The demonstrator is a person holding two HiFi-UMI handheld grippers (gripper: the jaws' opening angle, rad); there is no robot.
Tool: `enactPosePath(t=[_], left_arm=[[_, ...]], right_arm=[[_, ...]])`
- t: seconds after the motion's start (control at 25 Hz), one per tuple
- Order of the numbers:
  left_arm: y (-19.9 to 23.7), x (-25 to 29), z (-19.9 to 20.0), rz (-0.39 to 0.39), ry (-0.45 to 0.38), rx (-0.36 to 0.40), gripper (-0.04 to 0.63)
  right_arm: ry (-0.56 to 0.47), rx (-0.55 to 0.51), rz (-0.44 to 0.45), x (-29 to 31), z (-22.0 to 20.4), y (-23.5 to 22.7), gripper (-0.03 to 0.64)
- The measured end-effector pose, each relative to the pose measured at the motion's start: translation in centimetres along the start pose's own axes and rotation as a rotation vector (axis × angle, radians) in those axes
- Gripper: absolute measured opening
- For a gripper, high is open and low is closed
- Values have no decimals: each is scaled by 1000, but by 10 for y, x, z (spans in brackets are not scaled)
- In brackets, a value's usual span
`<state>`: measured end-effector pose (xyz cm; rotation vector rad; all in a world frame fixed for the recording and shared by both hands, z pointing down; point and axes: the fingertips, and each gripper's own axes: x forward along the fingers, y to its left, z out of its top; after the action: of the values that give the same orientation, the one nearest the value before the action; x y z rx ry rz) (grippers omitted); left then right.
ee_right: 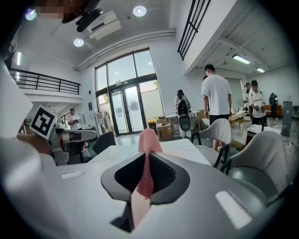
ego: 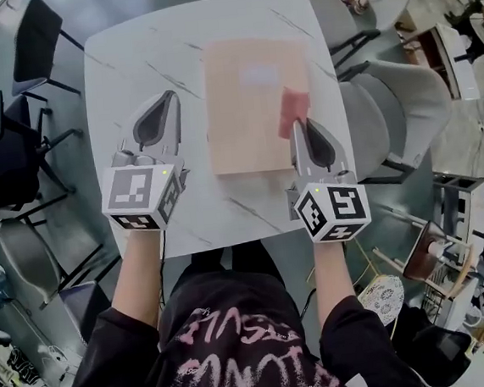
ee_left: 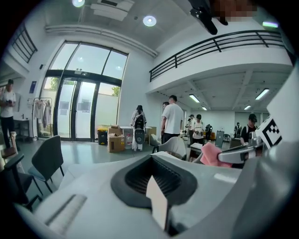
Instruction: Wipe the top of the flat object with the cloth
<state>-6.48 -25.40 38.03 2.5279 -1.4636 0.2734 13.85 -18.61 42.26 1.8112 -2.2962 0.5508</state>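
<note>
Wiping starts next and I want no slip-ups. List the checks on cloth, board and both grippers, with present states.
1. Pink mesh cloth clamped in right gripper: ok.
2. Cloth over the flat tan board: ok.
3. Cloth touching the board's top: cannot tell.
4. Left gripper shut, empty, off the board: ok.
5. Board lying fully on the white marble-patterned table: ok.

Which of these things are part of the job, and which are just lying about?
For the job: cloth, held in right gripper; board; table under it.
Just about: left gripper, shut and empty; chairs; people.
</note>
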Motion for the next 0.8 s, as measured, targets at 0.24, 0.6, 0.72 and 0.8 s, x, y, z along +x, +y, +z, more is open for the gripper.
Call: enactPosePath(t=[0.24,0.6,0.72,0.8], left_arm=[[-1,9,-13,-17,15,-22,0],[1,19,-30,-16,56,-33,0],[1,21,-36,-15,61,-39,0],[1,21,-37,-15,63,-40,0]], right_arm=[[20,-3,-1,7,-5,-5,48],[39,4,-6,21,-9,-8,46],[46,2,-5,24,-12,-9,46],[51,1,-5,25,-14,-9,46]])
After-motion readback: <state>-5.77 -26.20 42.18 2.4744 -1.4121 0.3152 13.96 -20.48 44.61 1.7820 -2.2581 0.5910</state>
